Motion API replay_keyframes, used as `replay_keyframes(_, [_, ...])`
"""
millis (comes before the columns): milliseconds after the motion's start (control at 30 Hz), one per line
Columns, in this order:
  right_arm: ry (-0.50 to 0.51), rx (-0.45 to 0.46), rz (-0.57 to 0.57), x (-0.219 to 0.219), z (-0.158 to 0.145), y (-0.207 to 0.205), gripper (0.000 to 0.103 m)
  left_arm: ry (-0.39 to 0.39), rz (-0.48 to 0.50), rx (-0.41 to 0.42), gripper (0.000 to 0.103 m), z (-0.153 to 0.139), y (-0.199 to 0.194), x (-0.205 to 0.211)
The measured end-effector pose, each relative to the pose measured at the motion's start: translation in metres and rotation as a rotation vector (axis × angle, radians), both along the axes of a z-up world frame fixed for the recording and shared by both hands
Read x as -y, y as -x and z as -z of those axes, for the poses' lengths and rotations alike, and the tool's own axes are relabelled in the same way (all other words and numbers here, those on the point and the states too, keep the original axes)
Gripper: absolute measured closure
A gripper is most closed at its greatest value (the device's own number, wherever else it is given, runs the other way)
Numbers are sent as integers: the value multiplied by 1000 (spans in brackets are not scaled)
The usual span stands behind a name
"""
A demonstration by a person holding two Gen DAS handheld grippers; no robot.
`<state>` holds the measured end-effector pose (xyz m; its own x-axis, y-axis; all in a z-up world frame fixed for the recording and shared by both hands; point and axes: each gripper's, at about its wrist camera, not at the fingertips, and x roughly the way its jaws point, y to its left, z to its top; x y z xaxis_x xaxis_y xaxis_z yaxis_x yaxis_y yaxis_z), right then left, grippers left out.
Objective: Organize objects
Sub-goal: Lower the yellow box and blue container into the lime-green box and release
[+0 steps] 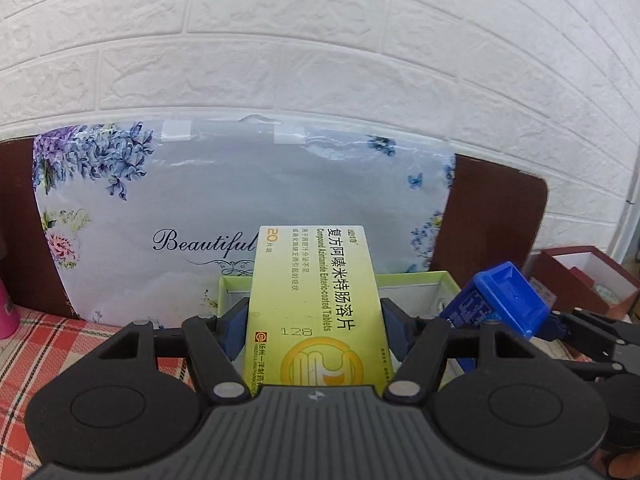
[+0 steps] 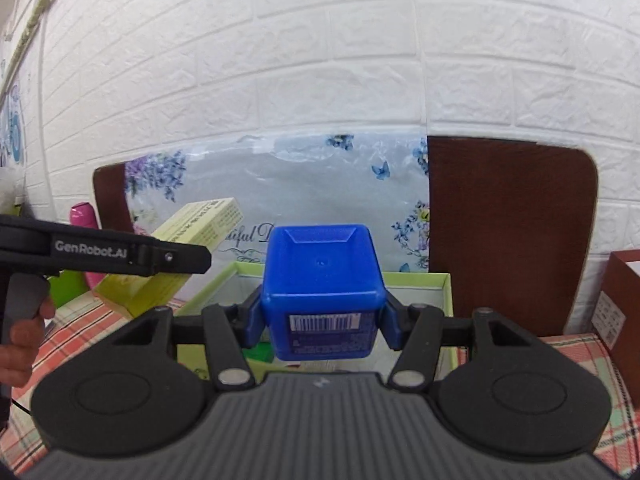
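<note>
My left gripper (image 1: 316, 330) is shut on a yellow-green tablet box (image 1: 316, 300) and holds it tilted up above the near wall of a light green open box (image 1: 416, 278). My right gripper (image 2: 322, 322) is shut on a blue square bottle (image 2: 322, 284) with a barcode label, held over the same green box (image 2: 416, 280). The blue bottle also shows in the left wrist view (image 1: 500, 300), to the right of the tablet box. The tablet box also shows in the right wrist view (image 2: 192, 236), at the left, behind the left gripper's arm.
A floral plastic package (image 1: 200, 208) leans on a brown board (image 1: 492, 212) against the white brick wall. A dark red open box (image 1: 584, 280) stands at the right. A pink bottle (image 2: 82, 220) stands at the left. The table has a red plaid cloth (image 1: 48, 344).
</note>
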<state>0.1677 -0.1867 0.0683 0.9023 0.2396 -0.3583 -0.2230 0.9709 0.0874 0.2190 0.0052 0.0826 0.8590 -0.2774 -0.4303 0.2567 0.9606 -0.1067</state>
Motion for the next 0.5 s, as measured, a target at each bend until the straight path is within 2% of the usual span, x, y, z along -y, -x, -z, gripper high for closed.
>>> replay_keyframes(200, [26, -45, -2, -18, 26, -47, 48, 31, -11, -47, 32, 14, -40, -5])
replay_keyframes(233, [30, -59, 1, -23, 31, -54, 48, 23, -3, -50, 30, 18, -45, -5])
replay_keyframes(267, [36, -74, -6, -26, 37, -62, 47, 3, 6, -66, 23, 22, -49, -3])
replay_keyframes(367, [84, -120, -7, -35, 58, -73, 26, -7, -19, -102, 20, 34, -50, -11])
replay_keyframes(433, [94, -78, 0, -31, 63, -63, 20, 13, -40, -97, 20, 39, -43, -20])
replay_keyframes(500, [108, -43, 18, -27, 65, -51, 7, 28, -60, -84, 20, 42, -35, -27])
